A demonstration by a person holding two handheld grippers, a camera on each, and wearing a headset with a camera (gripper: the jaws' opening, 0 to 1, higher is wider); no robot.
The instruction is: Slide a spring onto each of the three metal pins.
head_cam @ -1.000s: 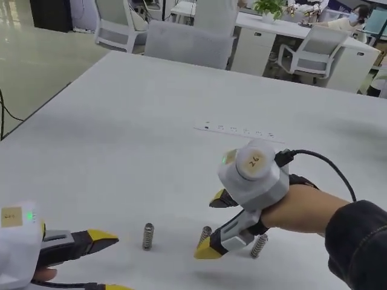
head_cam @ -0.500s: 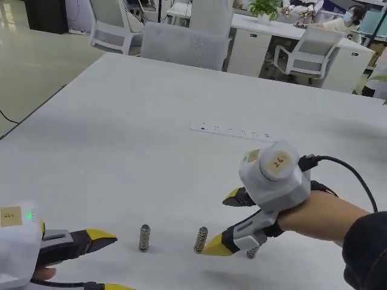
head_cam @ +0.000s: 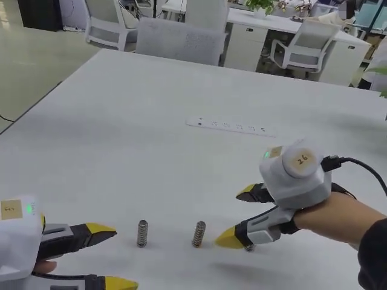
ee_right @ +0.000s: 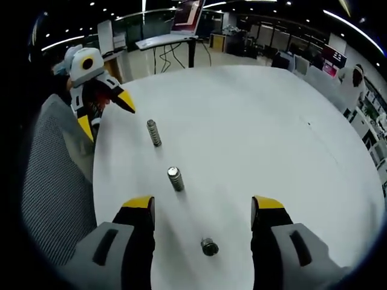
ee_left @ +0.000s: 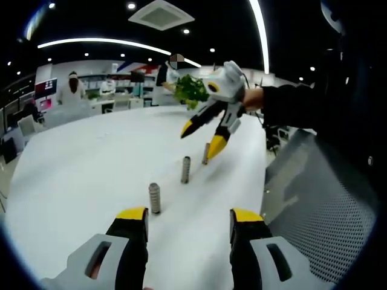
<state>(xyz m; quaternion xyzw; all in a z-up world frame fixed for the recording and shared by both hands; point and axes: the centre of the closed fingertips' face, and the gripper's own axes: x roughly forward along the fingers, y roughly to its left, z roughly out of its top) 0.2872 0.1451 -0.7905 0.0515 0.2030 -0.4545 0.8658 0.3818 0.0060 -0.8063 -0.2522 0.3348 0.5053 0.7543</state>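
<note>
Three springs stand upright on the white table (head_cam: pixel 181 90), long axes vertical, in a row running from 9 to 3 o'clock across the head view: the left spring (head_cam: pixel 142 232), the middle spring (head_cam: pixel 199 234) and the right spring (head_cam: pixel 250 246), this last half hidden behind a yellow-tipped jaw. No bare pin shows, so each pin seems to carry its coil already, though how fully the right spring is seated cannot be told. The right gripper (head_cam: pixel 236 216) is much the nearer claw to it. Its jaws are spread wide and hold nothing, and they lie low, pointing toward 8 o'clock, across the spring's upright axis. In the right gripper view the right spring (ee_right: pixel 209 246) is seen end-on at 6 o'clock from the right gripper (ee_right: pixel 202 204), inside the gap and clear of both jaws, with the middle spring (ee_right: pixel 175 179) at 11 o'clock. The left gripper (head_cam: pixel 112 257) is likewise open and empty, and the left spring lies near it at 2 o'clock. A check or press on the right spring would likely fall to the right gripper.
</note>
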